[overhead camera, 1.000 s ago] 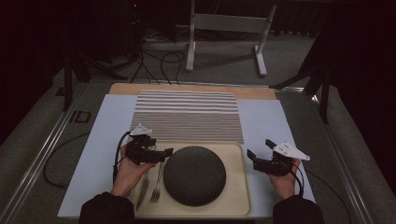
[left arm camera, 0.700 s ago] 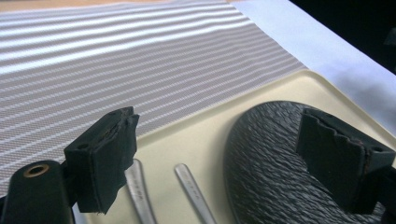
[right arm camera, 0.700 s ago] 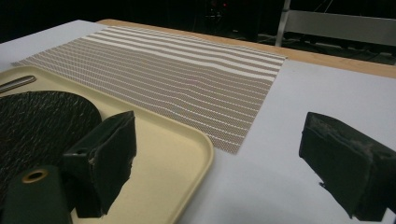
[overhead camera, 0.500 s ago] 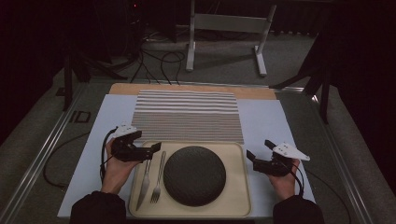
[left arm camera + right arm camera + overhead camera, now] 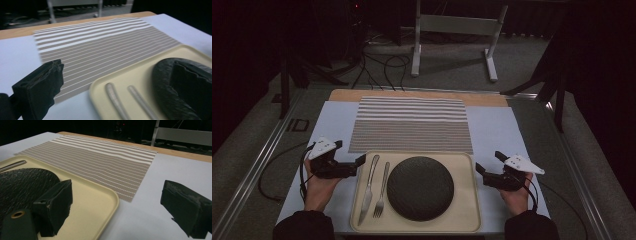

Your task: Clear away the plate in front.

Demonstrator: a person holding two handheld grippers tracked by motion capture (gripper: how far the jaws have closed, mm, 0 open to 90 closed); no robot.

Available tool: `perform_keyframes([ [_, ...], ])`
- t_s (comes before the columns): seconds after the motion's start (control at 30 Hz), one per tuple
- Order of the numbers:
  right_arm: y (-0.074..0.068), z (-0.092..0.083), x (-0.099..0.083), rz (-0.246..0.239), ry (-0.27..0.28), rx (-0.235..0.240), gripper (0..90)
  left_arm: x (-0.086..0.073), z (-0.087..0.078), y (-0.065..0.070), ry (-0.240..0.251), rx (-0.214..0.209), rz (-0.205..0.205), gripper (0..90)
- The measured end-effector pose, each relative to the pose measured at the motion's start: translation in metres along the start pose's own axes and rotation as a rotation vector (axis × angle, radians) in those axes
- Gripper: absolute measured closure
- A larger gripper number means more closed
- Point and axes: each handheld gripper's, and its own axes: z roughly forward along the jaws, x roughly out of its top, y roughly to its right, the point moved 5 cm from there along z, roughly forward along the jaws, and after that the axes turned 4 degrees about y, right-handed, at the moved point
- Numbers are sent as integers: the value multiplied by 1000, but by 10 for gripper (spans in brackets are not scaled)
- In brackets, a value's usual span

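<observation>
The left tool (image 5: 354, 165) has just slid off the tray (image 5: 467, 170) toward nine o'clock, and its jaws have been spreading as it went, with nothing between them; they now stand released just beside the tray's left rim. That reads as a let-go: the knife (image 5: 368, 187) and fork (image 5: 382, 190) lie side by side on the tray, handles toward twelve, just left of the dark plate (image 5: 420, 187), and neither touches a tool. The right tool (image 5: 484, 175) sits at three o'clock of the tray, jaws also apart and empty, straddling the tray's right rim in the right gripper view. So the cutlery looks placed, and the next pick is likely on this tray. Room to move is fair: bare tabletop (image 5: 497, 125) flanks the tray on both sides, and the striped placemat (image 5: 411, 122) lies flat at twelve, its near edge touching the tray's far rim. The raised rim is the one edge to mind on any low approach.
</observation>
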Motion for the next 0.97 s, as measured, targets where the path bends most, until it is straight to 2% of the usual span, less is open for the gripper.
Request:
perform_keyframes([
  [0.03, 0, 0, -1, -1, -1, 2, 107, -4, -2, -5, 5, 15, -2, 1],
  [0.1, -2, -1, -2, -1, 0, 10, 107, -9, -6, -10, 15, 17, -10, 1],
  [0.27, -4, -6, -4, 2, 14, 25, 97, -22, -13, -20, 22, 45, -1, 0],
  [0.47, -6, -9, -6, -4, 20, 30, 95, -28, -18, -21, 42, 73, 23, 0],
  [0.57, -5, -13, -8, -8, 22, 26, 95, -31, -22, -20, 50, 110, 34, 0],
  [0.77, -4, -17, -11, -20, 8, 16, 95, -33, -27, -21, 90, 115, 11, 1],
  [0.97, -5, -16, -12, -29, 1, 12, 95, -36, -25, -22, 81, 120, 10, 0],
])
